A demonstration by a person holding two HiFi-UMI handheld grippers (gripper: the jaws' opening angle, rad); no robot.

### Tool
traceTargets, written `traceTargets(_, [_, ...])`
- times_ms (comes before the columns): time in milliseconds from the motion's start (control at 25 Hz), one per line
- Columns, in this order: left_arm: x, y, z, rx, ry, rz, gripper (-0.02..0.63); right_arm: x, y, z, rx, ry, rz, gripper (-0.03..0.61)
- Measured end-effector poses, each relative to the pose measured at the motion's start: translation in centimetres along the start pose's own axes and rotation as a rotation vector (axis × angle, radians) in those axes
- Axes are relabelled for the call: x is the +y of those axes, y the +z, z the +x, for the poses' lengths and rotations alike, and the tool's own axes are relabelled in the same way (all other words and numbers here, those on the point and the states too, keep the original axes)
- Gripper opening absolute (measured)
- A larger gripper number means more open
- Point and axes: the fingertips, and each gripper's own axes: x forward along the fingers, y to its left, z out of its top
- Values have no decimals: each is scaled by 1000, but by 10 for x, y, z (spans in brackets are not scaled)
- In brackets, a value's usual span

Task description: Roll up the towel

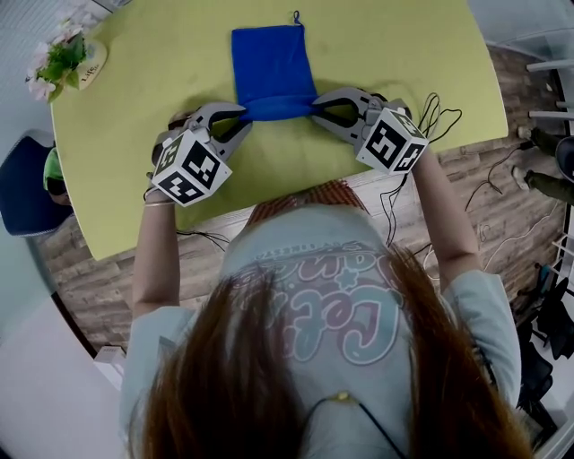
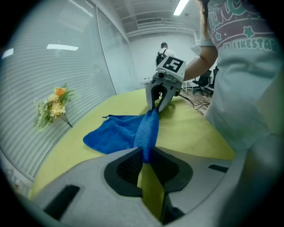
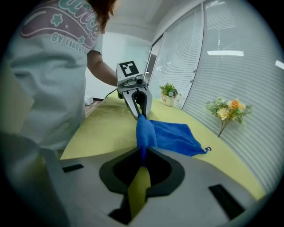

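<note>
Towel (image 1: 269, 63) edge pinched at both near corners — set-up for the first turn.
The blue towel lies flat on the yellow-green table (image 1: 404, 81), loop (image 1: 295, 16) at the far end and near edge bunched and stretched between the tools. The left gripper (image 1: 240, 115) is clamped on the near-left corner and the right gripper (image 1: 316, 108) on the near-right, jaws almost together with cloth between the pads. Holding both ends probably keeps the edge straight and taut — so the roll starts even, heading far.

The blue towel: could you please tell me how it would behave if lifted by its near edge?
Probably floppy: the blue towel bunches into a band between the left gripper and right gripper. Its fuzzy nap should resist slipping; thin, so likely light.
</note>
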Motion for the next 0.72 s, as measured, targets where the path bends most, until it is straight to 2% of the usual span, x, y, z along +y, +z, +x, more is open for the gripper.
traceTargets(240, [-10, 7, -11, -26, -17, -72, 55, 8, 8, -12, -50, -8, 84, 34])
traceTargets(520, [-36, 7, -18, -27, -100, -178, 55, 29, 10, -19, -63, 117, 269, 35])
traceTargets(720, [-31, 4, -16, 12, -127, -221, 55, 17, 10, -14, -56, 149, 320, 37])
